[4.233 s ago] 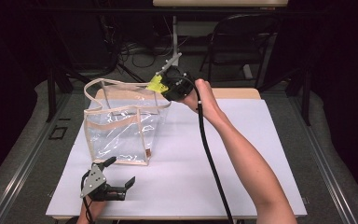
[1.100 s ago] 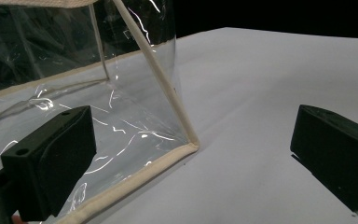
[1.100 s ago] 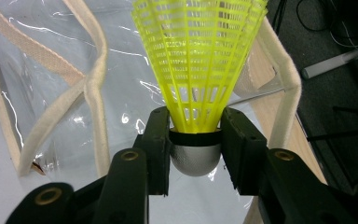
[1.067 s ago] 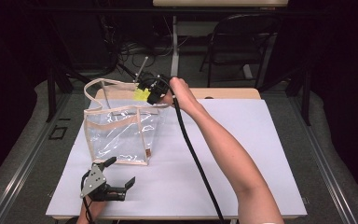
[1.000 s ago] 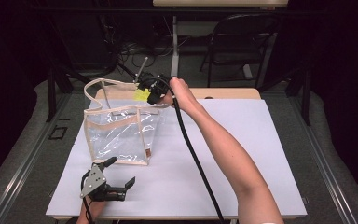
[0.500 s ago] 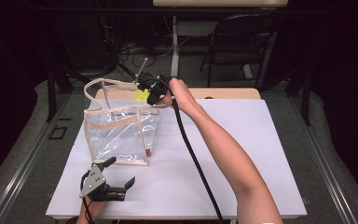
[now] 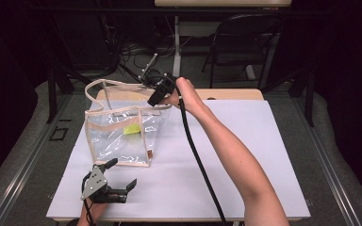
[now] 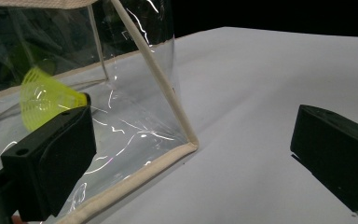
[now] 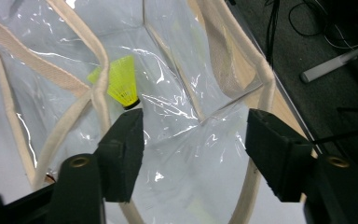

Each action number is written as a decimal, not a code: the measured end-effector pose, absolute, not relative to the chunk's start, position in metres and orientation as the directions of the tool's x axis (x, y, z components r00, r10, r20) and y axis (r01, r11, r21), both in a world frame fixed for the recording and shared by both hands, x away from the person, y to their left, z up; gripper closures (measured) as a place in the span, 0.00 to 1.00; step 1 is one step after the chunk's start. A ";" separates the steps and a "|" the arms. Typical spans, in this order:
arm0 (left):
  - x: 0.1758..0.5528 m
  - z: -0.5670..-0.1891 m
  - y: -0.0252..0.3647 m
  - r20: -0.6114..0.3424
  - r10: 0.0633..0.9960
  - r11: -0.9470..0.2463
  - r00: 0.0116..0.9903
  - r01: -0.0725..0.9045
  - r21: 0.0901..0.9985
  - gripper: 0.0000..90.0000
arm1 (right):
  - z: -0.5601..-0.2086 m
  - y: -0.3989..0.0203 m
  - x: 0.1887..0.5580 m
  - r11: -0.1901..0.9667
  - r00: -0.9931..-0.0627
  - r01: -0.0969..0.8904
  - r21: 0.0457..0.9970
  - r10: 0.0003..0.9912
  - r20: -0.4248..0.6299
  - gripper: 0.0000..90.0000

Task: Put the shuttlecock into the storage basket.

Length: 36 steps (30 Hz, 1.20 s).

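Right tool [image 7: 156, 96] hovering over open top of clear bag [image 7: 118, 136], jaws apart, gripping nothing. Yellow shuttlecock [image 7: 132, 129] lying inside bag. Left tool [image 7: 122, 178] resting on white worktop [image 7: 264, 155] at bag's 6 o'clock, jaws wide, empty. Folding chair [image 7: 240, 42] standing at 12 o'clock.

The yellow shuttlecock [image 7: 132, 129] is no longer sitting between the jaws of the right hand-held gripper [image 7: 156, 95]; it is now lying low inside the clear bag [image 7: 122, 136]. That hand-held gripper's jaws, earlier closed on it, are now standing apart and empty, tipping down over the bag's far rim.
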State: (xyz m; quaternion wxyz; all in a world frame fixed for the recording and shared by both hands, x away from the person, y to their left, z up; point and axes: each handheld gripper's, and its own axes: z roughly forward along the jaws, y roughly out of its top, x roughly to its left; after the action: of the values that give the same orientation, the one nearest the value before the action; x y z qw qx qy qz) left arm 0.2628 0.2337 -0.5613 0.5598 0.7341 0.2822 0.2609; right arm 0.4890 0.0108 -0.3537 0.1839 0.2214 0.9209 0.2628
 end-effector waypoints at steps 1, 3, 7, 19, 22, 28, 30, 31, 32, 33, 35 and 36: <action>0.263 -0.561 0.234 0.068 0.706 -0.214 0.705 0.121 0.969 0.00 | -0.353 0.009 0.488 0.761 -0.836 0.310 0.570 0.503 -0.217 0.36; 0.263 -0.561 0.233 0.069 0.706 -0.215 0.705 0.120 0.969 0.00 | -0.351 0.005 0.486 0.750 -0.839 0.312 0.583 0.506 -0.202 0.33; 0.263 -0.561 0.233 0.069 0.706 -0.216 0.705 0.121 0.969 0.00 | -0.349 -0.002 0.481 0.736 -0.836 0.315 0.600 0.514 -0.192 0.25; 0.263 -0.561 0.232 0.075 0.707 -0.225 0.703 0.123 0.967 0.00 | -0.343 -0.025 0.470 0.686 -0.833 0.313 0.657 0.531 -0.157 0.14; 0.262 -0.562 0.232 0.073 0.709 -0.225 0.702 0.126 0.966 0.00 | -0.342 -0.030 0.466 0.682 -0.833 0.310 0.662 0.530 -0.156 0.12; 0.263 -0.562 0.232 0.074 0.705 -0.228 0.705 0.126 0.966 0.00 | -0.347 -0.040 0.459 0.670 -0.831 0.302 0.678 0.534 -0.157 0.09; 0.263 -0.562 0.231 0.074 0.704 -0.228 0.706 0.126 0.965 0.00 | -0.348 -0.043 0.457 0.672 -0.830 0.303 0.676 0.534 -0.159 0.08; 0.263 -0.562 0.231 0.073 0.704 -0.229 0.707 0.128 0.965 0.00 | -0.348 -0.044 0.456 0.670 -0.829 0.302 0.678 0.536 -0.160 0.08; 0.263 -0.562 0.232 0.073 0.704 -0.228 0.706 0.128 0.965 0.00 | -0.348 -0.046 0.455 0.670 -0.828 0.304 0.678 0.537 -0.160 0.07; 0.262 -0.562 0.232 0.072 0.705 -0.226 0.706 0.127 0.966 0.00 | -0.349 -0.047 0.453 0.666 -0.826 0.304 0.681 0.540 -0.159 0.07; 0.262 -0.562 0.232 0.072 0.705 -0.224 0.706 0.126 0.966 0.00 | -0.349 -0.050 0.451 0.659 -0.825 0.301 0.689 0.542 -0.157 0.06; 0.262 -0.562 0.232 0.071 0.705 -0.223 0.706 0.126 0.967 0.00 | -0.349 -0.051 0.449 0.658 -0.825 0.302 0.690 0.543 -0.157 0.06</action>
State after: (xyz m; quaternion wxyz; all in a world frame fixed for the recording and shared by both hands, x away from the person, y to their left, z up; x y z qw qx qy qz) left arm 0.2622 0.2323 -0.5620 0.5558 0.7375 0.2816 0.2604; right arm 0.4495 -0.0514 -0.3493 0.1778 0.2368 0.8929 0.3392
